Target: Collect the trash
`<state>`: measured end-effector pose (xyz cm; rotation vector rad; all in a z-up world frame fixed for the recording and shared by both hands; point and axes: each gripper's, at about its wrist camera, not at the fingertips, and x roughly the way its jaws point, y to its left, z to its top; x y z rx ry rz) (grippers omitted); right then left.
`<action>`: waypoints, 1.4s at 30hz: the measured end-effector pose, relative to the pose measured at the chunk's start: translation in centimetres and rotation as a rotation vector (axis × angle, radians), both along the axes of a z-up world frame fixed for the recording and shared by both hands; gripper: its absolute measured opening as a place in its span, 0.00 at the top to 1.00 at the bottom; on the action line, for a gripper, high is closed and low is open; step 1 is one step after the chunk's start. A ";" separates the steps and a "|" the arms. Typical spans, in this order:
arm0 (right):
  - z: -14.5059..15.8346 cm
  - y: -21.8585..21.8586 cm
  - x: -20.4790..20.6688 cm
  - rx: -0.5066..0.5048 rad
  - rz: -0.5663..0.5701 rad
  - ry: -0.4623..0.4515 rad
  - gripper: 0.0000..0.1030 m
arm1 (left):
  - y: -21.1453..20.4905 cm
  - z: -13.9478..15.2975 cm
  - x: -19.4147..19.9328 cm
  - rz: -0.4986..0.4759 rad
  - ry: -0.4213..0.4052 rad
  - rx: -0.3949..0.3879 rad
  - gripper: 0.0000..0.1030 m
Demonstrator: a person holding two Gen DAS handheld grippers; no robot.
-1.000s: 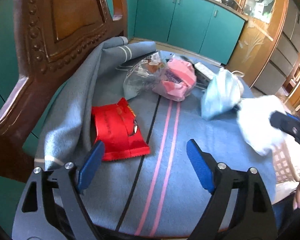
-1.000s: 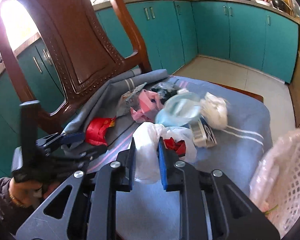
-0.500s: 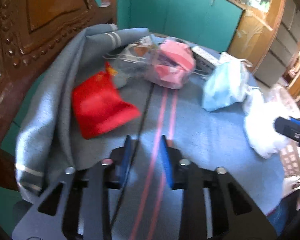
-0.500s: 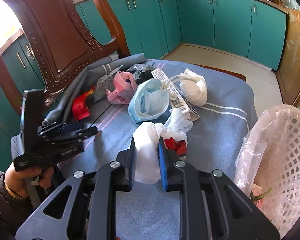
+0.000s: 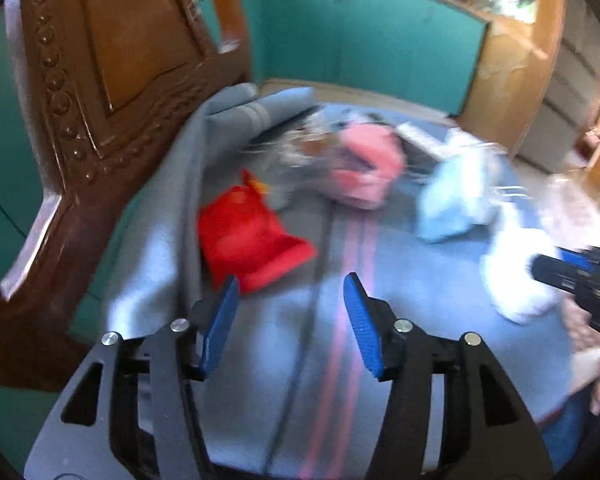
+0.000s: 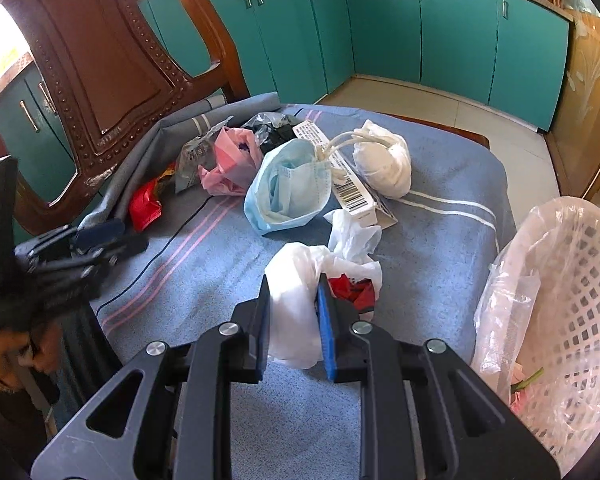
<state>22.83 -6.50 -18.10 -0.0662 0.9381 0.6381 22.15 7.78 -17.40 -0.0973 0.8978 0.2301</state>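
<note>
My right gripper [image 6: 293, 284] is shut on a crumpled white plastic bag [image 6: 296, 260] with red scraps inside, just above the blue-grey cloth [image 6: 440, 280]. My left gripper [image 5: 291, 280] hovers over the cloth's pink stripes with its jaws opening and nothing between them. A red wrapper [image 5: 248, 240] lies just beyond its left finger. Further back lie a pink bag [image 6: 228, 160], a blue face mask [image 6: 288, 188], a barcoded box [image 6: 352, 188] and a white wad [image 6: 384, 164]. The left wrist view is blurred.
A white lattice basket [image 6: 580, 280] lined with clear plastic stands at the right edge of the cloth. A carved wooden chair back [image 6: 100, 60] rises at the left, behind the trash. Teal cabinets [image 6: 456, 28] and a tiled floor lie beyond.
The left jaws went from wide open to nearly shut on nothing, then parted again about halfway. The right gripper kept its hold on the white bag and barely moved.
</note>
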 end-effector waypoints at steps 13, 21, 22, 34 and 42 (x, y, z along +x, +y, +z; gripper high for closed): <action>-0.5 0.1 0.2 -0.001 0.004 0.009 0.78 | 2.2 -2.0 4.8 0.083 0.075 0.054 0.49; -0.6 0.3 0.1 -0.005 0.006 0.007 0.78 | 2.5 -1.9 1.8 0.023 0.056 -0.021 0.80; -0.6 0.4 0.0 -0.006 0.007 0.005 0.78 | 2.6 -1.6 1.4 0.016 0.052 -0.034 0.80; -0.8 0.6 -0.1 -0.010 0.012 0.007 0.76 | -1.2 0.3 -3.2 -0.161 0.052 -0.126 0.78; -0.1 0.3 -0.8 -0.009 -0.006 -0.066 0.32 | -0.2 0.9 -3.8 -0.092 0.033 -0.138 0.32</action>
